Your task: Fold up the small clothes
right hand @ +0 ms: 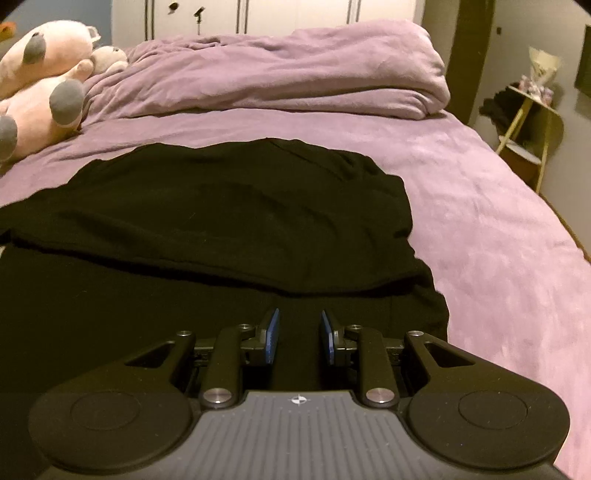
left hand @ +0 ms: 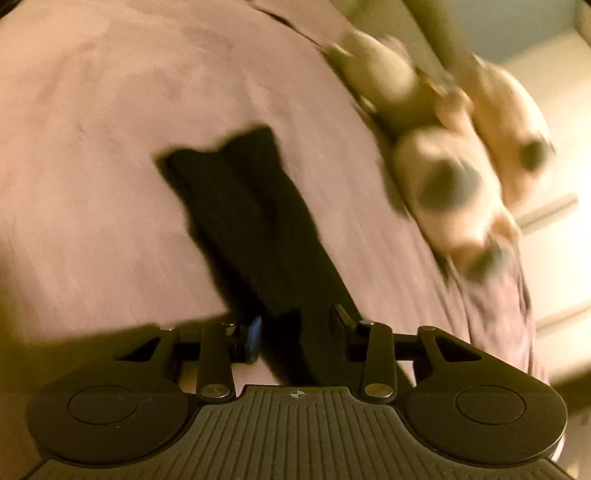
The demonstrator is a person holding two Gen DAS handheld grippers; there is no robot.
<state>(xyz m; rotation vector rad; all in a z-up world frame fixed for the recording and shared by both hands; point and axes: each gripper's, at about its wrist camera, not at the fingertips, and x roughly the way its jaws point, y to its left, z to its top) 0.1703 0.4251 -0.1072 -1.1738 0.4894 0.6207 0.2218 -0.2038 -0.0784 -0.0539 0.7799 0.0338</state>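
The black garment (right hand: 221,221) lies spread on the purple bed (right hand: 498,221), one layer already lapped over. The right claw (right hand: 298,334) hovers over its near edge, jaws narrowly parted and empty. The left claw (left hand: 297,328), half open, grips nothing either. A good fold wants both claws pinching matching corners, then lifting evenly.

Bed covered by a mauve sheet (right hand: 480,206); a bunched duvet (right hand: 295,74) of the same colour is piled at the far end. Pink plush toys (right hand: 40,85) with grey feet are seen at the far left corner, blurred in the left wrist view. A small side stand (right hand: 532,129) holding oddments is seen right of the bed. White cabinet doors (right hand: 258,14) are seen behind.
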